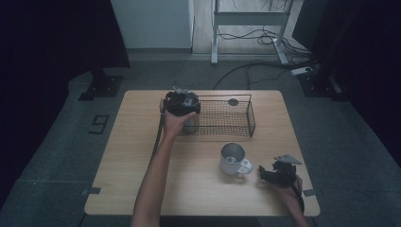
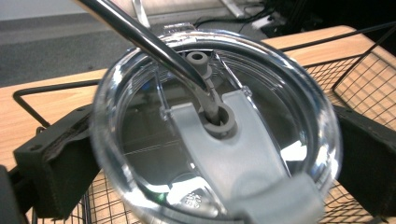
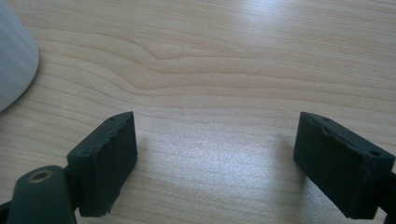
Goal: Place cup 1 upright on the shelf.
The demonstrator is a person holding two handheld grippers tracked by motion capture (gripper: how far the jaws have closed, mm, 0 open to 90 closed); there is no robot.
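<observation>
Item: tumbler [image 2: 215, 135] with clear lid [image 2: 140, 158], grey slider and metal straw [image 2: 140, 35]; it stands at the near-left corner of the wire basket [image 1: 236, 124], as the high view shows; whether it rests on the basket floor cannot be told.
Lid detail: straw passes slantwise through the grey grommet at the lid's middle and leans up and away to the left in the left gripper view.
Left gripper [image 1: 181, 105]: jaws spread wide on either side of the tumbler, 1 pad at each flank; pads appear just off the wall, so no clamp is judged.
Basket: black mesh, far half of the table [image 1: 142, 156]; a small dark disc [image 1: 233, 101] lies near its far rim.
Mug [image 1: 234, 159]: white, upright, empty-looking, handle toward the right gripper.
Right gripper [image 1: 269, 174]: rests low near the table's right edge, jaws parted, bare wood between them, nothing held; mug just beside it.
Risk 1: a pad or the gripper body catches the slanted straw on withdrawal and tips the tumbler.
Risk 2: an uneven mesh footing lets the freed tumbler rock or lean on the basket wall.
Risk 3: the trailing cable brushes the basket and shifts it.
</observation>
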